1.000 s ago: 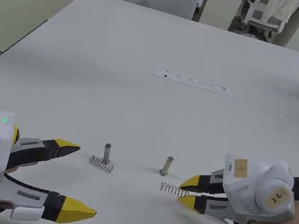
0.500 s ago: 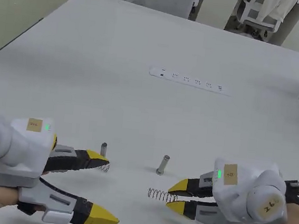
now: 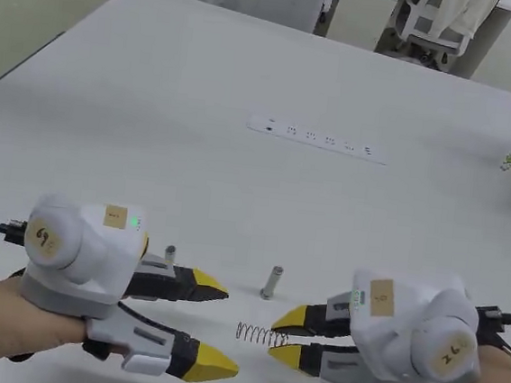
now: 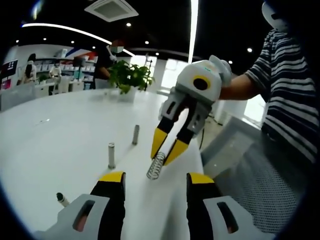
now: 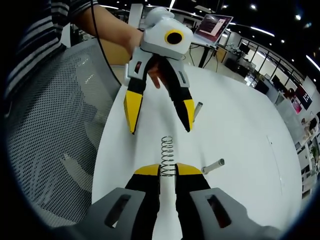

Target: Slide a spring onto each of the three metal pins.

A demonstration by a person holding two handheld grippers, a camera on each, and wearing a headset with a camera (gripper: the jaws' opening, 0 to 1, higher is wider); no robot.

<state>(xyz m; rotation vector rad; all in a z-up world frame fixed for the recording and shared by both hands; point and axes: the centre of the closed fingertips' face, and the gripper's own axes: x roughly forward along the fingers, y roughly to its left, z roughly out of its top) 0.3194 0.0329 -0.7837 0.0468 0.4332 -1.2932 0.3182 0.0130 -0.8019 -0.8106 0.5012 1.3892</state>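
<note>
My right gripper (image 3: pixel 280 337) is shut on one end of a wire spring (image 3: pixel 254 334), which sticks out leftward just above the white table (image 3: pixel 202 87). My left gripper (image 3: pixel 215 325) is open, its yellow tips either side of the spring's free end. A metal pin (image 3: pixel 271 282) stands just behind the spring. Another pin (image 3: pixel 170 256) is half hidden behind the left gripper. In the left gripper view my own open gripper (image 4: pixel 156 178) faces the spring (image 4: pixel 156 166), two standing pins (image 4: pixel 111 155) (image 4: pixel 135 134) and the right gripper (image 4: pixel 170 145). In the right gripper view my gripper (image 5: pixel 167 172) pinches the spring (image 5: pixel 167 152).
A white power strip (image 3: pixel 315 138) lies across the middle of the table. Office chairs stand beyond the far edge. A mesh chair seat (image 5: pixel 55 125) sits close to the table's near edge. A potted plant (image 4: pixel 127 75) stands on the table to the right.
The left gripper has moved right, up to the spring's free end, and now covers the left pin. The right gripper has carried the spring a little left.
</note>
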